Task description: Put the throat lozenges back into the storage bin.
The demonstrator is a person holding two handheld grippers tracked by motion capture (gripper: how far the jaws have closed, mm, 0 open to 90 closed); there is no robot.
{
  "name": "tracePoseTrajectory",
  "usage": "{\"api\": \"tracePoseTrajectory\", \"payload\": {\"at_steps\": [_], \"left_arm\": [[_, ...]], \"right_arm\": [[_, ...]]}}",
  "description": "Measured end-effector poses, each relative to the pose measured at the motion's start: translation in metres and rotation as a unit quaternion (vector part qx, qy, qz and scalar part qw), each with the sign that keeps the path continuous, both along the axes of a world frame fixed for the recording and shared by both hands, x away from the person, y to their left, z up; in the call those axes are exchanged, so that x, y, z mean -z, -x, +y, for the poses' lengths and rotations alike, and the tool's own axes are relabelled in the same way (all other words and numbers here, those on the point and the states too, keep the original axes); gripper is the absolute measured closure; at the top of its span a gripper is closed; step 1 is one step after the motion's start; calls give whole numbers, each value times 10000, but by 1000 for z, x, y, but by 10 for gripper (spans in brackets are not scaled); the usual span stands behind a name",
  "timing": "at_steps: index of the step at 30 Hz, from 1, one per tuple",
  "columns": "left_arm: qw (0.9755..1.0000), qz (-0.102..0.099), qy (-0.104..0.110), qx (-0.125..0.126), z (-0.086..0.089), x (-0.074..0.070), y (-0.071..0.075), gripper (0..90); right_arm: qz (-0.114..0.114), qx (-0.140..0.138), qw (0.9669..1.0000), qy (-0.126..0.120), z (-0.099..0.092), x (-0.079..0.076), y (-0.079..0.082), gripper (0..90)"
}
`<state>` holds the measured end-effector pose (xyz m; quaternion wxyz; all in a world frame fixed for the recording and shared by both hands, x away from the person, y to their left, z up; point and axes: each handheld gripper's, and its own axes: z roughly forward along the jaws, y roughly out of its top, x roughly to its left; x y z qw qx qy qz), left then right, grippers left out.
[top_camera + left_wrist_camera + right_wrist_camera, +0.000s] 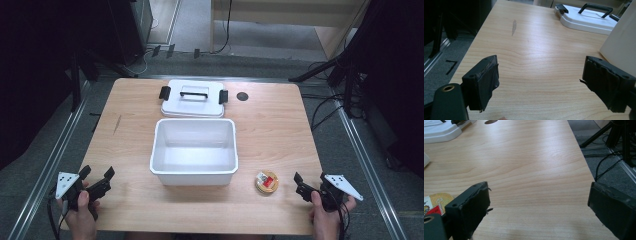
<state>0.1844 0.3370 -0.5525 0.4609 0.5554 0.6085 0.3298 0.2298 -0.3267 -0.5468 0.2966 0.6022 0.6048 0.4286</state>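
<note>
A white plastic bin (194,150) stands uncovered in the middle of the wooden table (280,130). Its white lid (193,98), with a black handle and black side clips, lies flat just behind it. A small round yellow tin (266,181) with a red and white label rests to the right of the bin near the front edge. My left gripper (96,174) is open at the front left corner, nothing between its jaws. My right gripper (309,183) is open at the front right, just right of the tin. The tin's edge (435,201) appears beside the right gripper's left jaw.
A dark round hole (242,96) sits in the tabletop behind and right of the lid. A grey scuff mark (514,26) marks the left part of the table. Tripod legs and cables (330,70) lie on the floor past the right edge.
</note>
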Motion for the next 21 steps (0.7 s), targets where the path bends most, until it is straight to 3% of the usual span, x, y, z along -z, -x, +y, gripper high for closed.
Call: {"api": "tracePoseTrajectory", "payload": {"at_steps": [6,13,18,21], "left_arm": [[10000,37,10,2,0,0,-2,143],[10000,66,50,18,1,0,-2,143],[9999,110,111,67,2,0,-3,142],[9997,164,116,100,2,0,-4,142]], "right_arm": [[-33,44,9998,165,3,0,1,102],[318,-261,9979,496,11,-5,4,127],[835,-608,9914,809,21,-18,3,128],[1249,-750,9845,976,28,-30,0,128]]}}
